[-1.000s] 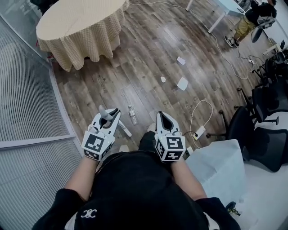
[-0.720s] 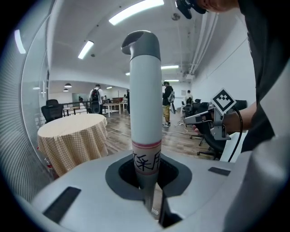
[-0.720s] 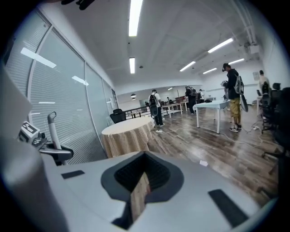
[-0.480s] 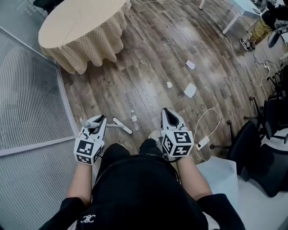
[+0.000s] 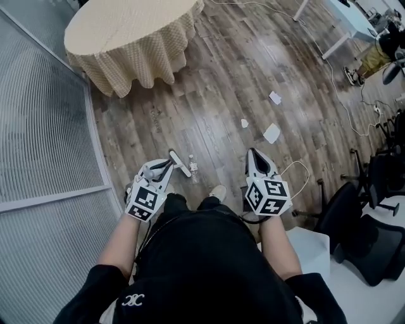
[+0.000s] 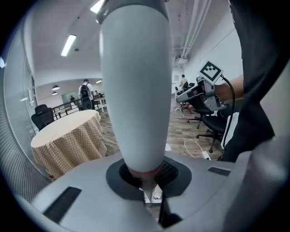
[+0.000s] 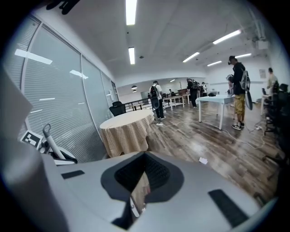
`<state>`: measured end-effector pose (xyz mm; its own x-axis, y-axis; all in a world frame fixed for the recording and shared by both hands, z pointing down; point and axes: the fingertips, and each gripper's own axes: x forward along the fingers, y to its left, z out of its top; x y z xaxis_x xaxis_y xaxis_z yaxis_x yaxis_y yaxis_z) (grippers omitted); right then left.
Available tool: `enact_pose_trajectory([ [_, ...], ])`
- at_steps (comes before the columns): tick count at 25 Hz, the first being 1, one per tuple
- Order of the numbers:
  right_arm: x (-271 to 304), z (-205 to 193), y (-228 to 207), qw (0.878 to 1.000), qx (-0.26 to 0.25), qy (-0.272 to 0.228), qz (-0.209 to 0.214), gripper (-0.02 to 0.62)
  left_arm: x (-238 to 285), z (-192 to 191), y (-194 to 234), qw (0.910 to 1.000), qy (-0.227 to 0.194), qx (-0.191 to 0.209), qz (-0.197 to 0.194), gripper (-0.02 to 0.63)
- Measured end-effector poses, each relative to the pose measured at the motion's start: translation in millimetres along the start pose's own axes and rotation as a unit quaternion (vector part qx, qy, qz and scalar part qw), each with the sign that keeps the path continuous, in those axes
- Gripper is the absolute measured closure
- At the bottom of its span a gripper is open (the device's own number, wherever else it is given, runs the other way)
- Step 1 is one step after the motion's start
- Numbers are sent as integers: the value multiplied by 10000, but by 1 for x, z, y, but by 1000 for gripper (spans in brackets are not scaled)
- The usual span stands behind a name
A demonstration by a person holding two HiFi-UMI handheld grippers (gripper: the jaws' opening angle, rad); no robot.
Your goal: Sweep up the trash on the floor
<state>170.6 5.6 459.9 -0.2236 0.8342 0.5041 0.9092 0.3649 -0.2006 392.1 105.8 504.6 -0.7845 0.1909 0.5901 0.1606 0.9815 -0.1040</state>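
Three scraps of white paper trash lie on the wood floor: a large one (image 5: 272,133), a small one (image 5: 245,123) and a farther one (image 5: 275,97). A clear plastic bottle (image 5: 193,169) lies just beyond my feet. My left gripper (image 5: 166,166) is shut on a white broom handle (image 5: 180,163). In the left gripper view that handle (image 6: 136,90) rises thick from between the jaws. My right gripper (image 5: 253,154) is shut with nothing in it and hangs short of the large paper. Its jaws meet in the right gripper view (image 7: 140,190).
A round table with a checked cloth (image 5: 133,31) stands at the far left, beside a ribbed glass wall (image 5: 44,145). A white cable with a power strip (image 5: 297,169) lies at the right, with office chairs (image 5: 354,209) behind it. A white desk (image 5: 345,19) and a person (image 5: 380,54) are at the far right.
My left gripper has swung back toward the middle with the handle, which now points forward. My right gripper has moved slightly right and forward. The head view has shifted.
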Motion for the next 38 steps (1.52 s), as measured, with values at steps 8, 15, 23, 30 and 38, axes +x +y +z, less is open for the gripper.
enact_pose_trajectory([
  [8,-6,-6,-29,9994,93,114,-298,582,25,0,-24,9967,232,471,-614,586],
  [15,-12,-13,-36,9996,74,166,-226,582,64,-14,-41,9960,446,139,-764,586],
  [23,-32,-37,-65,9986,284,271,-356,583,116,21,-84,9936,265,138,-1091,584],
  [30,-55,-61,-97,9969,538,381,-438,582,154,66,-125,9897,173,380,-1369,584],
  [38,-84,-83,-153,9930,827,384,-753,582,198,122,-155,9878,-45,472,-1486,584],
])
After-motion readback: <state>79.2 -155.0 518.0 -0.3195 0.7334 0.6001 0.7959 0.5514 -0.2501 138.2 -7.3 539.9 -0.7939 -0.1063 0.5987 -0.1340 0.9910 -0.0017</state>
